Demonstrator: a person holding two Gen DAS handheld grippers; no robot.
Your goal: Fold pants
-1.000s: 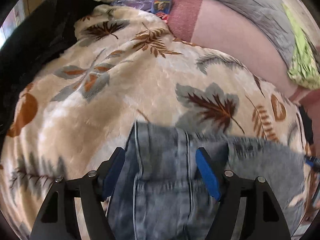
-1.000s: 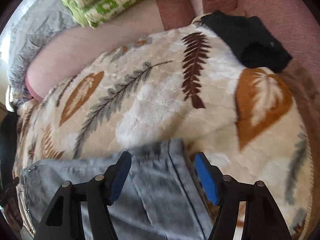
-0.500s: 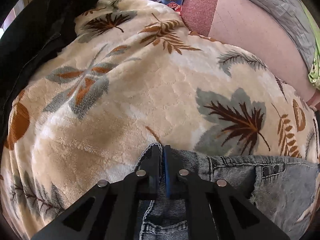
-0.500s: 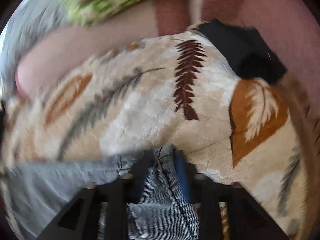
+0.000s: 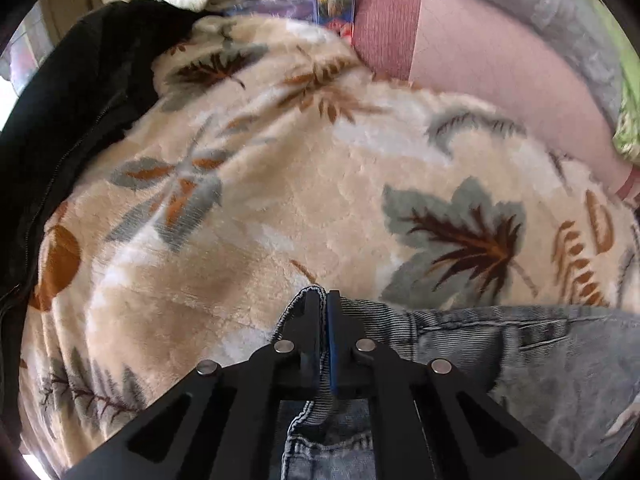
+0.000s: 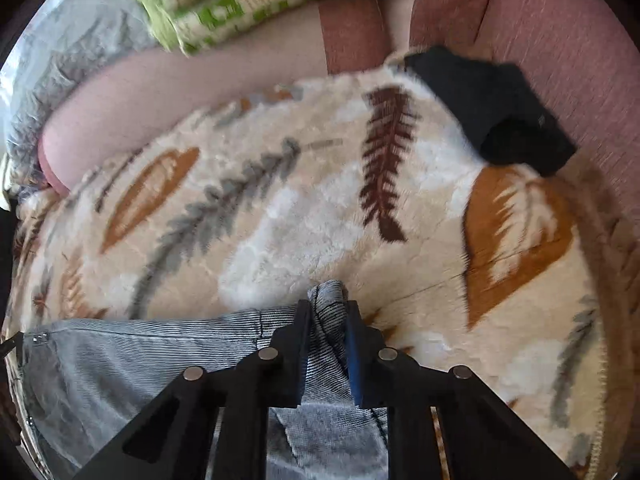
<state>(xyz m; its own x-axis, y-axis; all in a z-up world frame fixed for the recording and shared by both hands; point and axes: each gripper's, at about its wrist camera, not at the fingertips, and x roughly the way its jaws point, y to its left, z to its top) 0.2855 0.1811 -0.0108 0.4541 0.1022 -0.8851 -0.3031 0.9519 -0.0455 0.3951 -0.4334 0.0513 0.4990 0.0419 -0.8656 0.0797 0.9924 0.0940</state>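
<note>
Two handheld grippers, each pinching one end of the top edge of pale blue jeans (image 5: 500, 344) spread on a cream leaf-print blanket (image 5: 260, 220) over a bed or sofa (hard to tell which). Left gripper (image 5: 323, 304): jaws nearly together, clamped on a thin bunch of denim hem at the left corner. Right gripper (image 6: 327, 312): jaws narrow but w/ a thicker wad of fabric between them at the right corner. The edge runs roughly straight between the two; rest of the jeans falls below view. A black jacket (image 5: 72, 128) lies along the blanket's left side, a black cloth (image 6: 492, 112) at its far right, a green patterned pillow (image 6: 240, 0) beyond.

Risks, as I judge it: left grip holds only a sliver of hem, so a quick lift could slip it free. Uneven pull btwn hands would skew the fold. The plush blanket may drag on the denim and bunch it.
</note>
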